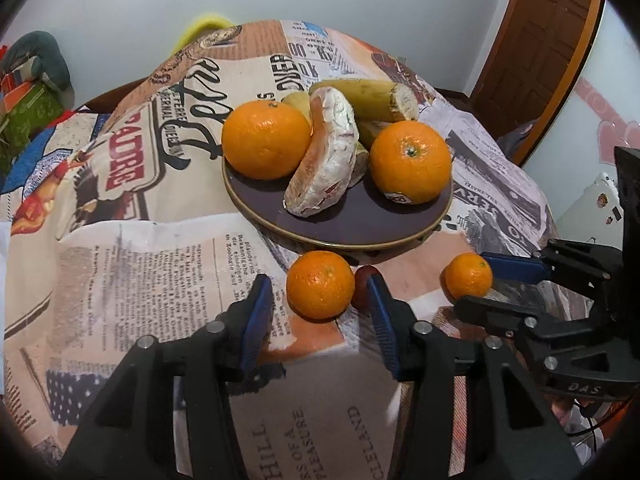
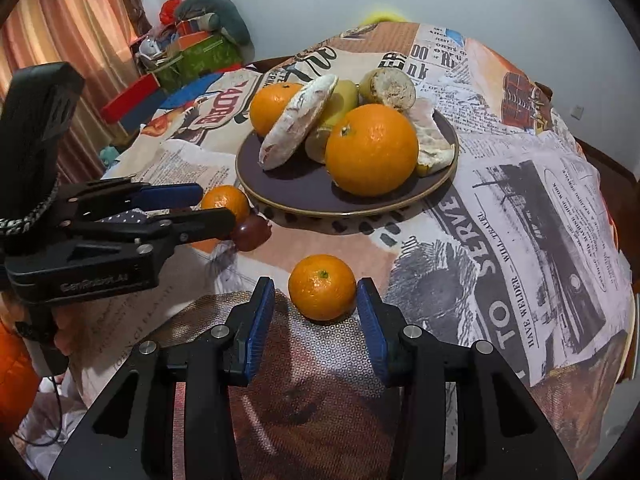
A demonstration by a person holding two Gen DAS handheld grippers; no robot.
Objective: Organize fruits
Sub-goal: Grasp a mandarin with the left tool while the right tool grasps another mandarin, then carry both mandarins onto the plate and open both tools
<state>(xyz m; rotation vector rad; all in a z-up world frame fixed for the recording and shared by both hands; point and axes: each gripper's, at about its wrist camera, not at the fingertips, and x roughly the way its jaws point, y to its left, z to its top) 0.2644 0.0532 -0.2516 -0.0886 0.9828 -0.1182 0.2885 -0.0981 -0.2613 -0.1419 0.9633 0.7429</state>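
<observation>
A dark round plate [image 1: 360, 220] [image 2: 296, 188] holds two oranges [image 1: 266, 140] [image 1: 410, 162], a banana [image 1: 360, 96] and pale peel pieces [image 1: 324, 152]. On the cloth in front lie two small mandarins and a dark red fruit [image 1: 362, 284] [image 2: 250, 232]. My left gripper [image 1: 318, 300] [image 2: 208, 206] is open around one mandarin [image 1: 320, 284] [image 2: 225, 200], fingers apart from it. My right gripper [image 2: 316, 300] [image 1: 474, 280] is open around the other mandarin [image 2: 322, 292] [image 1: 468, 274], not closed on it.
The table is covered by a newspaper-print cloth [image 1: 140, 260] [image 2: 520, 220]. Boxes and a cushion [image 2: 192, 48] stand behind the table at left, beside a curtain [image 2: 80, 20]. A wooden door [image 1: 540, 40] is at the back right.
</observation>
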